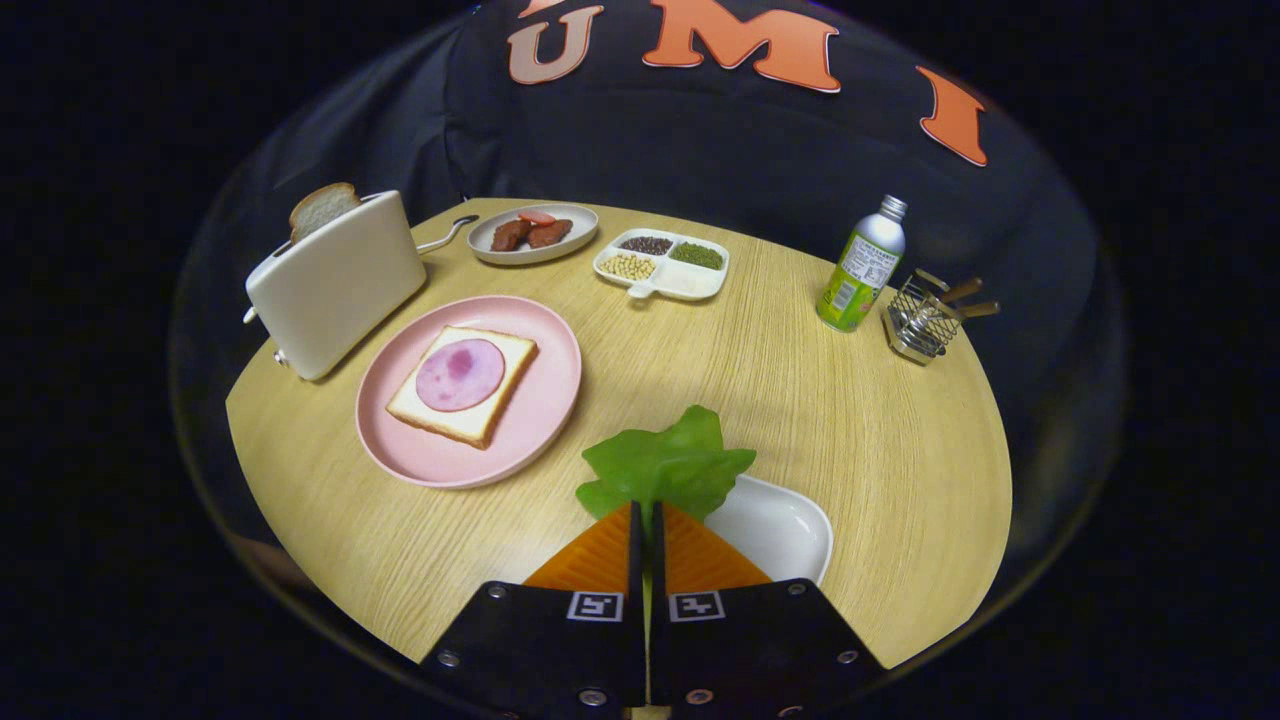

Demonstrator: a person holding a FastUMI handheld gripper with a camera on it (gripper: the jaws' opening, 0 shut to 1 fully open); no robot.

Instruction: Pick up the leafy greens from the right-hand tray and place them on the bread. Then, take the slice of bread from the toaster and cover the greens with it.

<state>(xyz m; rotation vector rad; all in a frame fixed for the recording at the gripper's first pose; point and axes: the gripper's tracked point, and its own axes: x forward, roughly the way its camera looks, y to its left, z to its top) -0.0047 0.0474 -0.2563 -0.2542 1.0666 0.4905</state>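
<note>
Green leaf (668, 468) sits pinched in your closed fingers (645, 520); the ham-topped bread (462, 384) lies ahead, leftward, on its pink plate (540, 420).

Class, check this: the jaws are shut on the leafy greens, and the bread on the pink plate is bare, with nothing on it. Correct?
Not quite. The gripper is indeed shut on the leafy greens, but the bread on the pink plate is not bare: the gripper view shows a round slice of ham on it.
</note>
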